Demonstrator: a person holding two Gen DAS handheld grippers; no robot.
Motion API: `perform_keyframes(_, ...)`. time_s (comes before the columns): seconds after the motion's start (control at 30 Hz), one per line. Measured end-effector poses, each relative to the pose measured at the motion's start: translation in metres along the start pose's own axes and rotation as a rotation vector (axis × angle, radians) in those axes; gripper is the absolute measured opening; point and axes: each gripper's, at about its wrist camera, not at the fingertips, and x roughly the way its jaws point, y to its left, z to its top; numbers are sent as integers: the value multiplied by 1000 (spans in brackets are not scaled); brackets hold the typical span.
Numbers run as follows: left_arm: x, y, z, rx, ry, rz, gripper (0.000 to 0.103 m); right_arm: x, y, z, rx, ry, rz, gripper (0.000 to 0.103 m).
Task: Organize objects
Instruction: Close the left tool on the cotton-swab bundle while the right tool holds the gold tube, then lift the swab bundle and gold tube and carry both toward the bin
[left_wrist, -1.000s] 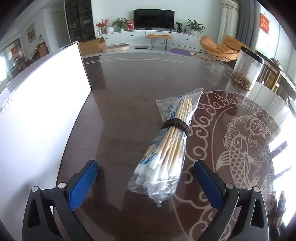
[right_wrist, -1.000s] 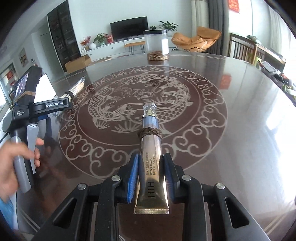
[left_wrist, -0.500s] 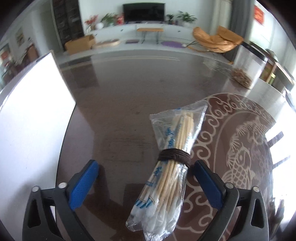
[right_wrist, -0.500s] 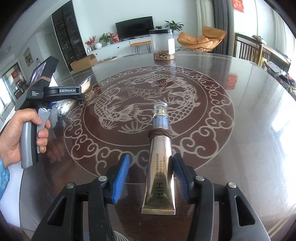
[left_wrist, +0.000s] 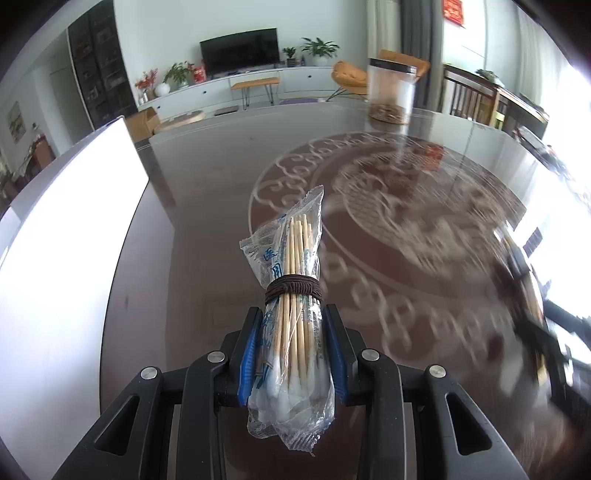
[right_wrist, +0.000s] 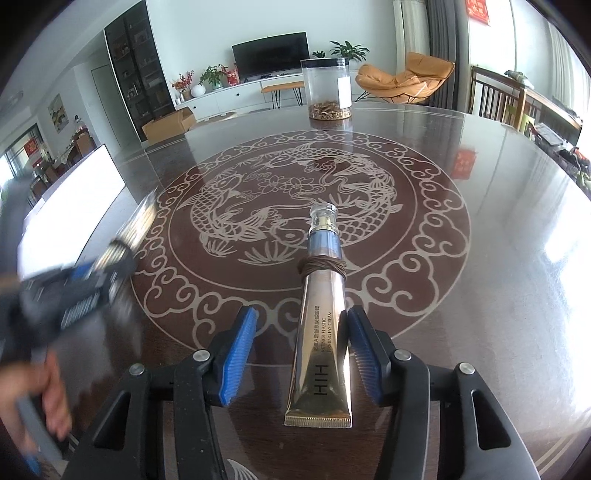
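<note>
A: Left gripper (left_wrist: 293, 352), quick.
B: Blue pads (left_wrist: 248, 356) pressed in on both sides of a bag of cotton swabs (left_wrist: 291, 321). Clamped on the lower half, the cotton-tip end, just under the brown cord (left_wrist: 293, 290) wound round the middle.
A: Bag on the table?
B: Can't tell whether it touches the table (left_wrist: 207, 221). The bag points forward from the gripper, stick ends and crinkled top away from the camera. Right side of that view is smeared with blur.
A: Right gripper (right_wrist: 301, 352)?
B: Jaws apart, holding nothing. A gold cream tube (right_wrist: 320, 343) lies flat on the table between the blue pads (right_wrist: 236, 360). Wide gap at the left pad; the right pad is just beside the tube, and contact is unclear.
A: Tube orientation?
B: Crimped end nearest the camera, clear cap (right_wrist: 323, 216) pointing away onto the carved fish medallion (right_wrist: 291, 199). Brown cord (right_wrist: 322, 266) wrapped at its neck.
A: Anything to the side?
B: Left of the right wrist view, blurred: the left gripper with the person's left hand (right_wrist: 44, 402) on its handle. A white board (left_wrist: 66, 236) lies along the table's left edge.
A: Far end?
B: A clear jar (right_wrist: 328, 88) with a dark lid and brown stuff in the bottom stands past the medallion. Behind it, a TV (right_wrist: 271, 55) and an orange chair (right_wrist: 406, 79).
</note>
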Motion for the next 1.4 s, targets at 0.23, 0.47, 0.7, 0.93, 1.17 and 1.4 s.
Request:
perform_keyframes(0.23,-11,4,-19,-13,-4,-26,34,0,1,-1,-16,11,-44,71)
perform_keyframes(0.47,-14,8,-25,-17,-18,-33,34,-2,-3,-1,-5,11,-51,71)
perform_keyframes(0.7,-8,21,-24,-74,31,-31,90,-3,-3,0,-5,12,-39,74)
perform_keyframes(0.93,-2,14,-22,-38,56,-46,103,-4,-3,-1,-6,14,-30,79)
perform_keyframes(1.17,-1,13,-23,-47,50,-42,103,-4,-1,0,-10,17,-20,82)
perform_keyframes(1.4,2,15,-17,-33,107,-52,103,-9,-16,-1,45,-7,52,83)
